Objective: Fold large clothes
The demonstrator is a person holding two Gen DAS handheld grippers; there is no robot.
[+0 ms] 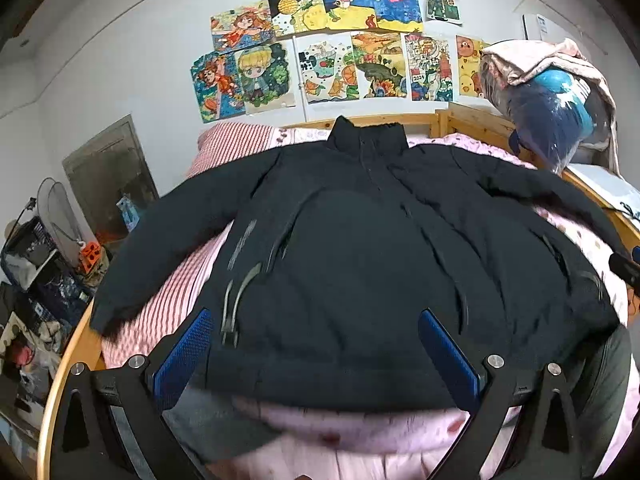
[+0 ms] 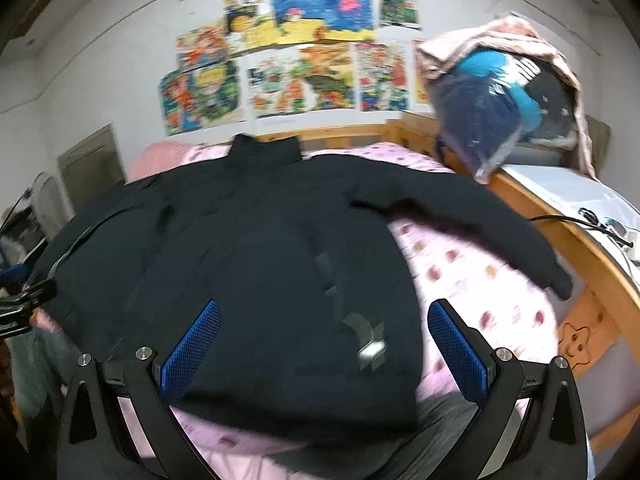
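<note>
A black jacket (image 1: pixel 360 264) is laid flat on the bed (image 1: pixel 184 292), front up, with the collar (image 1: pixel 366 136) toward the wooden headboard (image 1: pixel 404 120) and the hem nearest the cameras. Both sleeves are spread outward: the left sleeve (image 1: pixel 168 232) is stretched over the striped sheet, and the right sleeve (image 2: pixel 480 224) is extended across the pink sheet toward the bed rail (image 2: pixel 592 264). No fold can be seen in either view, so the task is judged to be at its start; the sleeves and body are all left to be folded. The left gripper (image 1: pixel 316 344) is held just above the hem with its jaws apart and nothing between them. The right gripper (image 2: pixel 324 336) is likewise spread wide and empty, poised over the lower right of the jacket near a toggle (image 2: pixel 370 350).
</note>
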